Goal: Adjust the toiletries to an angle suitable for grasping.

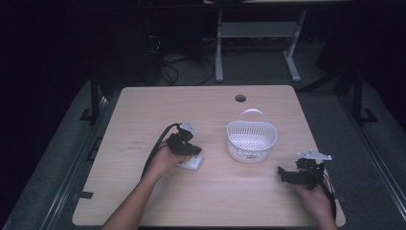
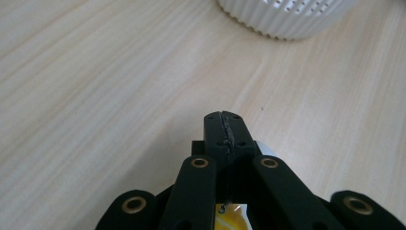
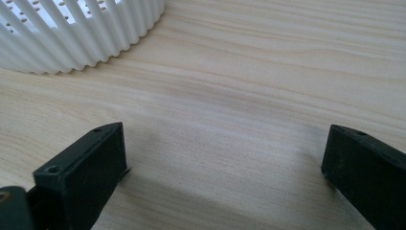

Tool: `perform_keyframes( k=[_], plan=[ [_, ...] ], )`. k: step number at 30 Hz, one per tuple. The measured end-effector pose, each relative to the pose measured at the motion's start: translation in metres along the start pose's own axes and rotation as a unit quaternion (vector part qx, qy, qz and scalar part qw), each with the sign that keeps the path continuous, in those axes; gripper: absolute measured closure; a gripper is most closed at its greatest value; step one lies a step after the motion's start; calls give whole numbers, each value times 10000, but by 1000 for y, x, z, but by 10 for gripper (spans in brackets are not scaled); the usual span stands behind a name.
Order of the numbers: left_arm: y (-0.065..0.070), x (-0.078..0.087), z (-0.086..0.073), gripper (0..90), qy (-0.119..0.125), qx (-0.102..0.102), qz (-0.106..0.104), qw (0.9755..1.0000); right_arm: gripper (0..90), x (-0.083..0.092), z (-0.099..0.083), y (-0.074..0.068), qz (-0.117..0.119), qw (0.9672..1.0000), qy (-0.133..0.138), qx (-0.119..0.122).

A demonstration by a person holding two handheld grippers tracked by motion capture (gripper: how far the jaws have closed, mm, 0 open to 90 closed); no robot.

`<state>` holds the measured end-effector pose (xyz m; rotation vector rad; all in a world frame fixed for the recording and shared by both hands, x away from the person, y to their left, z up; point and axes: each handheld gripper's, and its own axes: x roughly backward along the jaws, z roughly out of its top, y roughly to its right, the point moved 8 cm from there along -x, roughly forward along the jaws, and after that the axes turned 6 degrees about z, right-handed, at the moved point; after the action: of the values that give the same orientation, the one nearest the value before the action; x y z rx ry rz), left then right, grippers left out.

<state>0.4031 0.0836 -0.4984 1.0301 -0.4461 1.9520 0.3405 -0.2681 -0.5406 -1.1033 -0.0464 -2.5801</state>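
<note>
On a wooden table (image 1: 143, 191), the left gripper (image 2: 225, 132) is clamped on a small white packet (image 1: 190, 164) left of the empty white basket (image 1: 252, 139), delivery seemingly pending, while the right gripper (image 3: 225, 158) rests with jaws apart.

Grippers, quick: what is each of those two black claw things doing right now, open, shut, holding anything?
Left gripper: jaws shut on a flat white packet lying on the table.
Right gripper: jaws wide open, holding nothing.
</note>
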Motion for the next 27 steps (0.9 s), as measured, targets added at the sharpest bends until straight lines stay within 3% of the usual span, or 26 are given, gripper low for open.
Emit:
perform_keyframes(
  k=[11, 27],
  plan=[
    [10, 8, -19, 900, -74, 23, -24, 10000, 9, 0, 0, 0, -3, 10000, 0, 1],
    [20, 26, -51, 900, -254, -96, 4, 9996, 9, 0, 0, 0, -7, 10000, 2, -4]
  ],
)
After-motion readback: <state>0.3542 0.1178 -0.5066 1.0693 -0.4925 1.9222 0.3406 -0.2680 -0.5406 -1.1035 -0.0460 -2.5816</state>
